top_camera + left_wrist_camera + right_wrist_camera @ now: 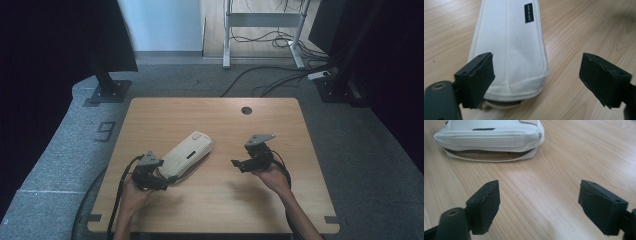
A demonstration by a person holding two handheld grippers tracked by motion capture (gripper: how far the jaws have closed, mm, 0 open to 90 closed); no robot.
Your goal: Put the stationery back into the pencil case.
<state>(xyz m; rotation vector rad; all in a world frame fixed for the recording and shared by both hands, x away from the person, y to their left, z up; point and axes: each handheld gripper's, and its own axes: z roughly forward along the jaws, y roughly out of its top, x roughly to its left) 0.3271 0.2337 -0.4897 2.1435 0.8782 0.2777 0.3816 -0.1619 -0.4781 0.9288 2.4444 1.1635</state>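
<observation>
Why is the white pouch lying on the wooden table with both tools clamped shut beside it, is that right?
Not quite. The white pouch does lie on the wooden table, but both tools are open: the left tool in the left gripper view and the right tool in the right gripper view have their jaws spread wide.

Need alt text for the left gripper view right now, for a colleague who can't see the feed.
A white fabric pouch lies lengthwise on the wooden table, its near end reaching in between the open black jaws of the left gripper. One jaw overlaps the pouch's near left corner, while the other stands off to its right over bare wood. A small black label sits near the pouch's far end.
</observation>
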